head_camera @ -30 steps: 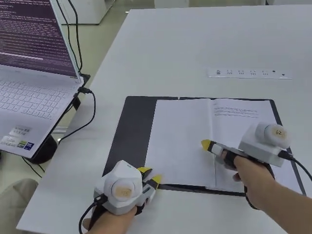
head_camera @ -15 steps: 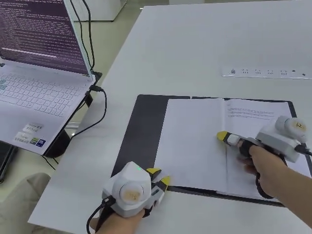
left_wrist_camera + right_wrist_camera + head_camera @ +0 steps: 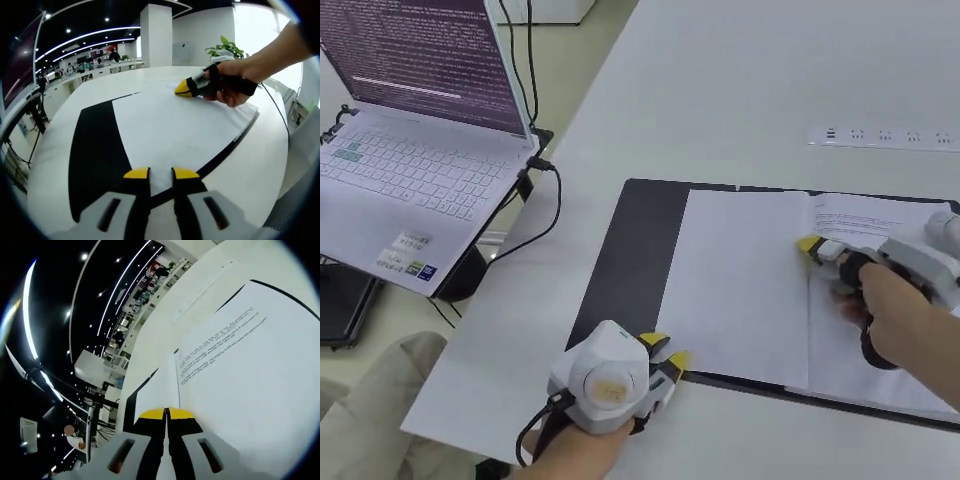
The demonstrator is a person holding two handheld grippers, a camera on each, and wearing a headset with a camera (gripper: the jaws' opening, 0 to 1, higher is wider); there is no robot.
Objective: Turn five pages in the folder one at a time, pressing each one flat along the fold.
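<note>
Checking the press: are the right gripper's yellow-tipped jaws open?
No, the right gripper shows its yellow tips shut together at the white printed page.

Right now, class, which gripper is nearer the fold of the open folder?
Right. The right gripper rests with shut tips on the fold; the left gripper sits at the near edge of the folder, by the left page.
</note>
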